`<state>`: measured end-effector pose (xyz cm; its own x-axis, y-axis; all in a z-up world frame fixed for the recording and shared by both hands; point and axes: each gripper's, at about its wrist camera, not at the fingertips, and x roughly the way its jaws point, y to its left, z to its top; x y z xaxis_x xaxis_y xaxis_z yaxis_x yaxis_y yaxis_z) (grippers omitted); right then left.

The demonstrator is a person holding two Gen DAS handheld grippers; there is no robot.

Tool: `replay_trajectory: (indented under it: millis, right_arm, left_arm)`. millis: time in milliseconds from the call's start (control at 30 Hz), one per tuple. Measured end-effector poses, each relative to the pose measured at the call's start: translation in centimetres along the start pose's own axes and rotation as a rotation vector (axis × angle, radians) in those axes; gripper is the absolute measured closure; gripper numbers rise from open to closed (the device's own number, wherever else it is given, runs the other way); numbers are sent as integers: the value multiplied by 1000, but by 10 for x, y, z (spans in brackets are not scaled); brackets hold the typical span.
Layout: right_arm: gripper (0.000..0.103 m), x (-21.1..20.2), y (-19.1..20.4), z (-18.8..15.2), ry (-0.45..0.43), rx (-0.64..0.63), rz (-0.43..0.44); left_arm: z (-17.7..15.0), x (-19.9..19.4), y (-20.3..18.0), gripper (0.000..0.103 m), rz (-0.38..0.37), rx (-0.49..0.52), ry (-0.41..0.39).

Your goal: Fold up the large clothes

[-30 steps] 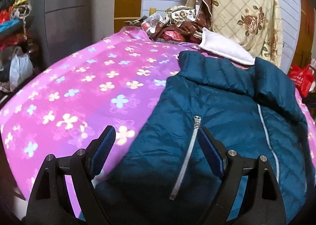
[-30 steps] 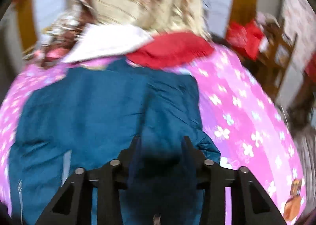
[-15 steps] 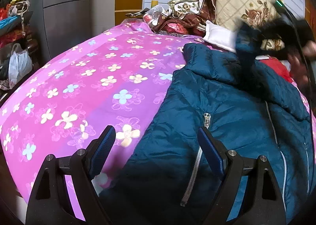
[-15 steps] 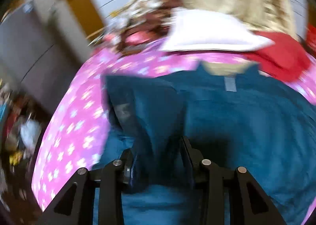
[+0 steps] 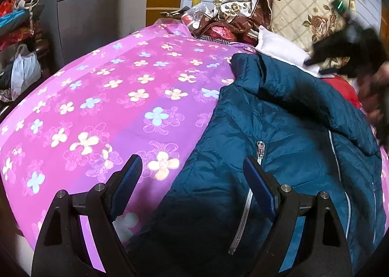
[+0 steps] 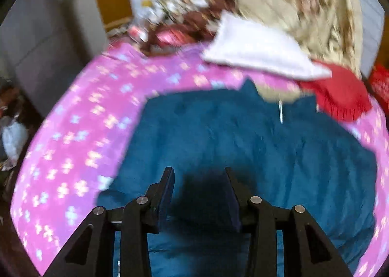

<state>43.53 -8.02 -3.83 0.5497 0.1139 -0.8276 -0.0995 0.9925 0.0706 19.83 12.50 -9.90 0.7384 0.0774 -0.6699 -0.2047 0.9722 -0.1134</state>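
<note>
A teal quilted jacket point(image 5: 279, 145) with a silver zipper point(image 5: 245, 206) lies on a pink flowered bedspread point(image 5: 109, 107). My left gripper point(image 5: 192, 179) is open and empty, hovering over the jacket's left front edge. My right gripper point(image 6: 199, 189) hovers over the jacket point(image 6: 243, 143) with its jaws partly apart and nothing visibly between them; the view is blurred. In the left wrist view the right gripper point(image 5: 345, 46) shows as a dark blur at the far right, above the jacket's shoulder. The jacket's far side is folded over the body.
At the head of the bed lie a white pillow point(image 6: 257, 51), a red cloth point(image 6: 338, 94) and a heap of brown and cream floral bedding point(image 5: 304, 2). A grey cabinet point(image 5: 80, 2) and shelves with clutter point(image 5: 17, 34) stand to the left.
My right gripper carried the jacket's sleeve across the body, let it go and opened. It now sits back over the jacket. My left gripper has barely moved.
</note>
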Motion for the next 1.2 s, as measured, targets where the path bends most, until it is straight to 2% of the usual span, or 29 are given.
replay_trajectory:
  millis: [67, 167, 233, 300, 367, 400, 500, 600, 700, 733, 767, 800, 833, 900, 1033, 1200]
  right_arm:
    - [64, 32, 5, -4, 58, 8, -1]
    - [63, 66, 18, -10, 130, 1, 56]
    - [63, 70, 24, -11, 132, -26, 51]
    - [64, 61, 20, -12, 126, -13, 84]
    - [64, 39, 5, -21, 97, 40, 136]
    - [64, 17, -8, -31, 52, 77, 168]
    - [64, -42, -42, -63, -46, 159, 188]
    - [64, -111, -101, -120, -79, 286, 260]
    - [61, -164, -148, -175, -111, 354, 229]
    - [59, -189, -171, -201, -117, 360, 175]
    - [51, -200, -181, -215, -123, 359, 136]
    - [48, -214, -194, -233, -126, 354, 72]
    - [48, -225, -209, -256, -115, 352, 2]
    - [48, -235, -236, -298, -90, 384, -69]
    - [48, -224, -265, -352, -72, 472, -43]
    - [48, -204, -277, -366, -80, 507, 1]
  left_arm:
    - [0, 0, 1, 18, 6, 4, -7]
    - [2, 3, 4, 18, 7, -5, 5]
    - [3, 6, 5, 18, 13, -11, 17]
    - [3, 6, 6, 18, 16, -13, 22]
    - [3, 4, 5, 18, 18, -12, 19]
    - [3, 3, 5, 18, 18, -9, 15]
    - [3, -2, 5, 18, 17, -7, 10]
    - [3, -9, 8, 18, 20, -6, -1]
    - [3, -22, 14, 18, 19, -7, -16]
    - [3, -28, 18, 18, 13, -17, -25]
    - [2, -34, 22, 18, 10, -28, -32]
    - [1, -38, 26, 18, 5, -31, -31]
    - [0, -40, 28, 18, 3, -31, -22]
    - [-6, -44, 37, 18, 6, -44, 8]
    - [-11, -42, 48, 18, -32, -67, 99]
    - [-10, -29, 52, 18, -127, -89, 202]
